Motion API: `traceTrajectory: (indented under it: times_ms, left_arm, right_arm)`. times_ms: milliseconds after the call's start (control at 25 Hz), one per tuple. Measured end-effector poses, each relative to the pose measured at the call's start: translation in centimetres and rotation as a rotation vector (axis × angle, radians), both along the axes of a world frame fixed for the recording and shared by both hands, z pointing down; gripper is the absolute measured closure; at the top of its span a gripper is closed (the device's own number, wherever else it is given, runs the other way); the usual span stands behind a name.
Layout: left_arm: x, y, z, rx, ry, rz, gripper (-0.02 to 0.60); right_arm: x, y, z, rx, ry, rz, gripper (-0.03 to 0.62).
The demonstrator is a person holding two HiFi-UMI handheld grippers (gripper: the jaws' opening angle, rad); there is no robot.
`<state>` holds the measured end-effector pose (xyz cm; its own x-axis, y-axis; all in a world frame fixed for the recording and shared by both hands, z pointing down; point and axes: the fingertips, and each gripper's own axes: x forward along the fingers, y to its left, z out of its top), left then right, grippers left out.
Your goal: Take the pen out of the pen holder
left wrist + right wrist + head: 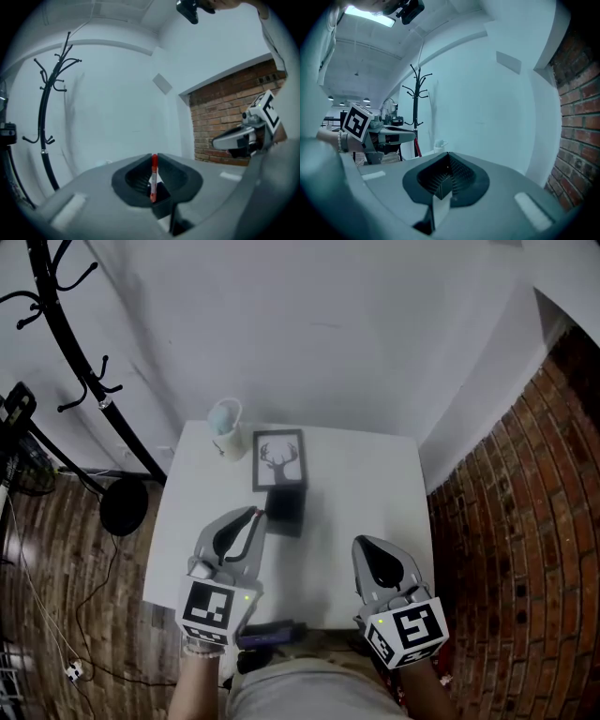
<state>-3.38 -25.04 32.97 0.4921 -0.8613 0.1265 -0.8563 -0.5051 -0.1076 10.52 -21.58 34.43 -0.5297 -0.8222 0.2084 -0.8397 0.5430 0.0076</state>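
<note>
A black pen holder (285, 510) stands mid-table in front of a framed deer picture (278, 460). My left gripper (255, 514) has its tips at the holder's left edge. In the left gripper view the left gripper (153, 158) is shut on a red pen (153, 180) that stands upright between the jaws, over a dark box shape. The pen does not show in the head view. My right gripper (362, 543) hovers to the right of the holder. In its own view the right gripper (447, 153) is shut with nothing held.
A pale cup (225, 425) stands at the back left of the white table (375, 484). A dark bluish object (272, 634) lies at the table's front edge. A black coat rack (84, 362) stands at the left, and a brick wall (525, 521) runs along the right.
</note>
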Motion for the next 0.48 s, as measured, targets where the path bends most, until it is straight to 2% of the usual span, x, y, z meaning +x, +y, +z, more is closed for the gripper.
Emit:
traceTrajectory:
  times_ms: [160, 480]
  left_arm:
    - [-1.8, 1.0, -0.4, -0.027, 0.018, -0.062, 0.552]
    - [-5.2, 2.9, -1.2, -0.003, -0.001, -0.161, 0.552]
  right_arm:
    - [-1.8, -0.3, -0.2, 0.001, -0.002, -0.055, 0.591]
    - [-5.4, -0.5, -1.0, 0.024, -0.014, -0.165, 0.591]
